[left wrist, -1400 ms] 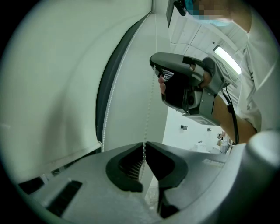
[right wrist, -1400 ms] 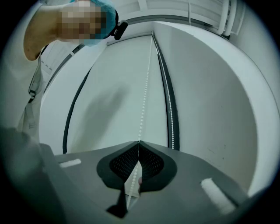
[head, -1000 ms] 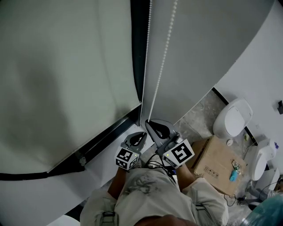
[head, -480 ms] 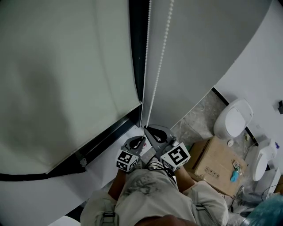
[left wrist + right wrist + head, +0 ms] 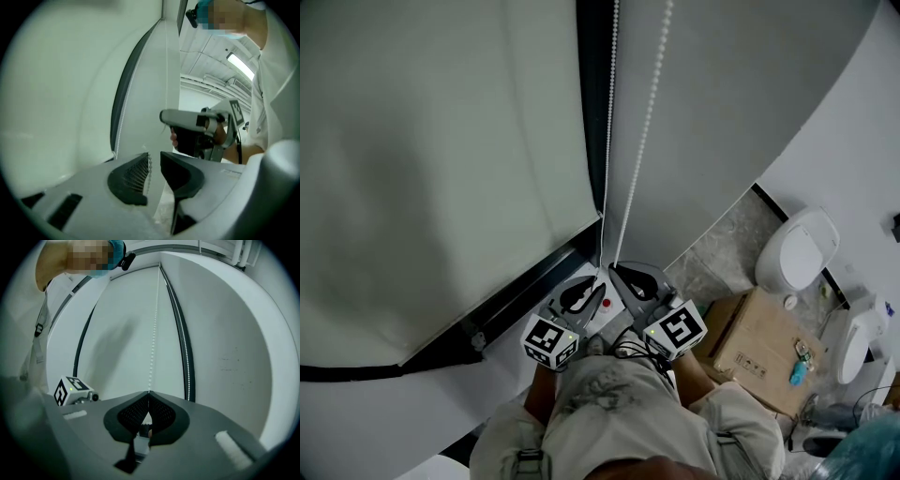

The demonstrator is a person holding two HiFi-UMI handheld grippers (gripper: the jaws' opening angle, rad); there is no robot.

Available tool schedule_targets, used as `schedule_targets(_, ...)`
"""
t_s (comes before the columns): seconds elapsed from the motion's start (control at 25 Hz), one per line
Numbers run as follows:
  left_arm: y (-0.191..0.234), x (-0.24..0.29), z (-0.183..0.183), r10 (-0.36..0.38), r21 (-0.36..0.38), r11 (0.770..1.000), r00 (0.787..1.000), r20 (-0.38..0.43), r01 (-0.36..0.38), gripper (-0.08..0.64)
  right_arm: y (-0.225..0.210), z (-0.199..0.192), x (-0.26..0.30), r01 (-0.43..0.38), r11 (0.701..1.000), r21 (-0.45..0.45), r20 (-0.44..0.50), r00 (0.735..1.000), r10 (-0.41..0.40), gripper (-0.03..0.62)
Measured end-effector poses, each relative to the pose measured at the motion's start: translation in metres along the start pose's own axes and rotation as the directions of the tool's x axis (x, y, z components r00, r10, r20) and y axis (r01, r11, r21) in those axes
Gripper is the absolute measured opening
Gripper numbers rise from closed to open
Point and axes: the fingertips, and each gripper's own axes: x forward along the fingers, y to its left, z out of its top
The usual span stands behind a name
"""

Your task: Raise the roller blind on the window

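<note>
The pale roller blind (image 5: pixel 441 169) hangs at the left, its dark bottom bar (image 5: pixel 502 309) low down. Two strands of white bead chain (image 5: pixel 642 141) drop beside the dark window frame (image 5: pixel 591 94). My right gripper (image 5: pixel 621 272) is shut on one strand, which runs straight up from its tips (image 5: pixel 149 393) in the right gripper view. My left gripper (image 5: pixel 586 292) sits just left of it. Its jaws have just been opening and stand apart (image 5: pixel 154 161), with a strand of chain (image 5: pixel 149 171) lying against the left ribbed pad and a gap to the other pad.
A cardboard box (image 5: pixel 759 349) lies on the floor at the right, next to a white toilet (image 5: pixel 797 248) and another white fixture (image 5: pixel 853 342). A white wall (image 5: pixel 844 112) closes the right side. The person's legs fill the bottom of the head view.
The left gripper's jaws have opened off the chain, and that gripper has shifted a little left and up. The right gripper stays shut on its strand, almost in place.
</note>
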Motion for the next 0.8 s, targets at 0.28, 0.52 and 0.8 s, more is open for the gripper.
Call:
schedule_targets(0.28, -0.008, -0.01, 0.074, -0.018, 0.054, 0.998, 0.994, 0.107, 0.012, 0.124, 0.002, 0.005, 0.003, -0.007, 1.0, -0.011, 0.03, 1.0, 0.007, 0.011)
schedule_targets(0.52, -0.014, -0.006, 0.133, -0.043, 0.11, 0.994, 0.977, 0.21, 0.02, 0.133, 0.002, 0.003, 0.005, 0.005, 1.0, -0.01, -0.001, 1.0, -0.005, 0.011)
schedule_targets(0.8, -0.027, -0.003, 0.187, -0.098, 0.181, 0.983, 0.951, 0.292, 0.045, 0.135, 0.012, 0.01, 0.01, -0.018, 0.999, -0.041, 0.054, 0.998, 0.02, 0.011)
